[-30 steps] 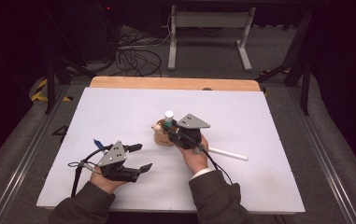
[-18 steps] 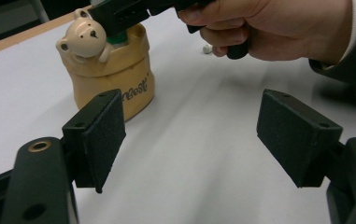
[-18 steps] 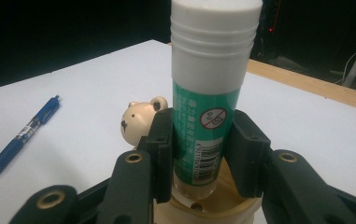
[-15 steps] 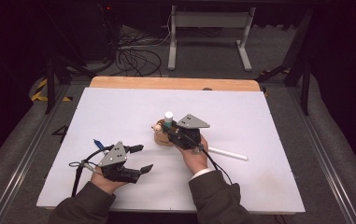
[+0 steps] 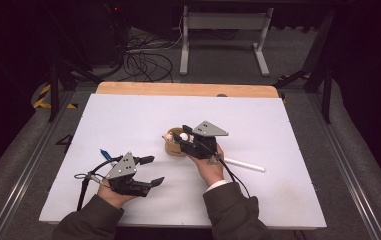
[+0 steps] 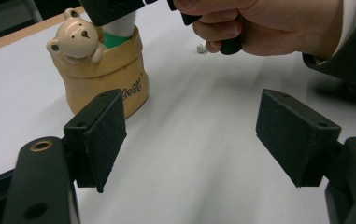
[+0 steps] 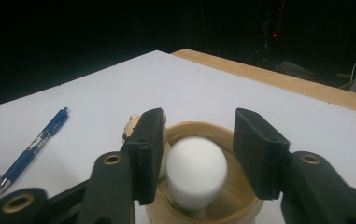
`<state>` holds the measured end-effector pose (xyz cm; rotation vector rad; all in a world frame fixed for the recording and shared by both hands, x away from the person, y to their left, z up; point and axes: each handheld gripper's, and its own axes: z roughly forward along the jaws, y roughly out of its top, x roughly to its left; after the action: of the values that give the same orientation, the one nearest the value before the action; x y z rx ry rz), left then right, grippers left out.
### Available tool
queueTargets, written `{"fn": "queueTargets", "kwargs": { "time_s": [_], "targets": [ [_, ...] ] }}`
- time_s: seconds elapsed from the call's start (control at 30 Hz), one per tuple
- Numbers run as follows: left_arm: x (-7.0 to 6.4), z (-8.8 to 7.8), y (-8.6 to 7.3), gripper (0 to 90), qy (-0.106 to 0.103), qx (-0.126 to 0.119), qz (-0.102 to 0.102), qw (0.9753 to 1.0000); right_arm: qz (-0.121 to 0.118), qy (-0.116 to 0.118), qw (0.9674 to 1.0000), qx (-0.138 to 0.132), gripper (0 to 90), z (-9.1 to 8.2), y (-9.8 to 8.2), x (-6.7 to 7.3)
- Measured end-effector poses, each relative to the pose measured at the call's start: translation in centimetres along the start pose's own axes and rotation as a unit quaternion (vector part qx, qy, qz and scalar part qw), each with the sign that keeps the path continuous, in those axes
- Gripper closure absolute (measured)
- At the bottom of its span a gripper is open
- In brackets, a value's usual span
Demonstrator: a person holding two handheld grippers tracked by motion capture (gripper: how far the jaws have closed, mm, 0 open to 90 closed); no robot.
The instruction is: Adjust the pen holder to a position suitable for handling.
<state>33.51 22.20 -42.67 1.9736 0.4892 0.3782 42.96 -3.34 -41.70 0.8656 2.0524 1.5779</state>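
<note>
- Since the earlier frames, my right tool [image 5: 177, 140] has just been opening its jaws; the white-capped marker [image 7: 195, 173] sits between them, now released, with a gap on each side of its cap in the right gripper view.
- Neither of my hands has shifted, and the things on the surface [image 5: 128, 115] lie where they did.
- The marker stands upright in the tan bear-shaped holder [image 6: 104, 70], its green body showing above the holder's rim in the left gripper view.
- The holder sits near the middle of the surface, with a small bear figure [image 6: 75, 35] on its rim.
- My left tool [image 5: 151, 171] rests low near the front edge, well apart from the holder, jaws spread wide with nothing between them.
- A blue pen [image 7: 33, 148] lies flat on the surface behind my left tool, left of the holder.
- A white stick-like marker [image 5: 245, 165] lies on the surface just right of my right hand [image 5: 209, 165].
- My right tool hangs directly over the holder's mouth, covering part of it from above.
</note>
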Motion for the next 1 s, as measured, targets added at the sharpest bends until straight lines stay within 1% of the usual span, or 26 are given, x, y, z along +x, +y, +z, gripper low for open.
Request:
{"fn": "queueTargets", "kwargs": {
  "time_s": [0.2, 0.37, 0.43, 0.5, 0.57, 0.67, 0.8, 0.87, 1.0],
  "targets": [
    [0.0, 0.0, 0.0, 25.0, 0.001, -0.001, 0.002, 1.0, -0.011, 0.001, 0.9999, -0.011, 41.3, -0.8, 0.2, -0.1],
    [-0.1, 0.1, 0.0, 24.9, 0.001, 0.0, 0.002, 1.0, -0.012, -0.004, 0.9997, -0.022, 32.2, -1.7, 0.5, -0.3],
    [-0.1, 0.2, 0.0, 24.9, 0.0, 0.001, 0.002, 1.0, -0.015, -0.003, 0.9996, -0.026, 27.9, -2.1, 0.6, -0.4],
    [-0.1, 0.2, 0.0, 24.9, -0.001, 0.001, 0.001, 1.0, -0.012, -0.002, 0.9994, -0.031, 24.5, -2.6, 0.7, -0.6],
    [-0.1, 0.2, 0.0, 24.9, -0.001, 0.002, 0.001, 1.0, -0.005, -0.004, 0.9993, -0.036, 22.7, -3.2, 0.6, -0.8],
    [-0.1, 0.2, 0.0, 24.8, 0.0, 0.002, 0.001, 1.0, -0.003, -0.006, 0.9991, -0.042, 19.8, -3.9, 0.5, -1.0],
    [-0.1, 0.4, 0.0, 24.6, 0.002, 0.003, 0.003, 1.0, 0.004, -0.004, 0.999, -0.044, 15.7, -4.8, 0.4, -1.1],
    [-0.1, 0.4, 0.0, 24.1, 0.003, 0.003, -0.001, 1.0, 0.002, -0.002, 0.999, -0.044, 13.6, -5.3, 0.5, -0.9],
    [-0.1, 0.4, 0.1, 23.3, 0.007, 0.001, -0.001, 1.0, -0.005, 0.0, 0.9989, -0.046, 10.9, -6.5, 0.6, -0.7]
  ]
}}
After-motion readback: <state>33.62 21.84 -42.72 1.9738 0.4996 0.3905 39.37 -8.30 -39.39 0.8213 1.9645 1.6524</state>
